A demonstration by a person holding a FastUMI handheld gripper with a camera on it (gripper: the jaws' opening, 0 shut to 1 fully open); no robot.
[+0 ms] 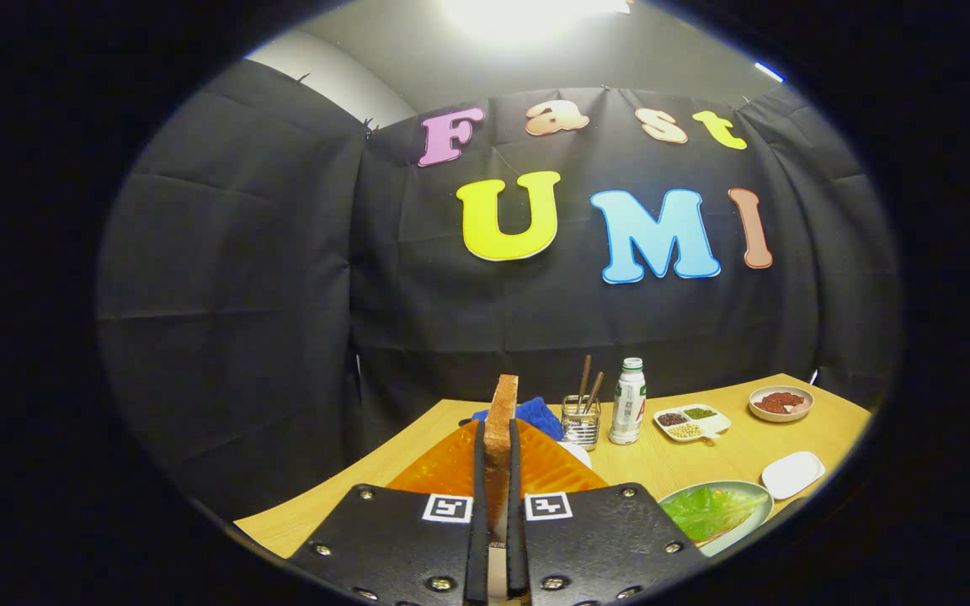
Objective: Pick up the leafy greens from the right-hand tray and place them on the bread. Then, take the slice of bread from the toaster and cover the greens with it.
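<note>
**Bread slice pinched upright in your hand-held gripper**

The wooden surface [729, 459] spreads out ahead of you, running back to the black cloth wall of the booth. On it, directly beyond the fingers, lies an orange mat [451, 467], partly hidden by the gripper body.

To the right of the fingers, close to you, sits a pale green plate [750, 526] with the leafy greens [708, 511] lying flat on it. It is not possible to tell whether bread lies under the greens. Just beyond that plate is a small white dish [792, 474].

Your hand-held gripper [495, 471] has its two fingers drawn close together, both pressing on the flat faces of a slice of bread [501, 417]. The slice stands on edge between them, its browned crust sticking up past the fingertips, held above the orange mat.

Farther back, near the wall, a blue cloth [540, 414] lies behind the slice. Right of it stands a wire holder [580, 425] with brown sticks leaning in it, and next to that a white bottle [628, 402] with a green cap, upright. Further right is a white divided dish [692, 422] holding small heaps of grains in three compartments, and beyond it a round bowl [780, 404] with something reddish inside.
</note>
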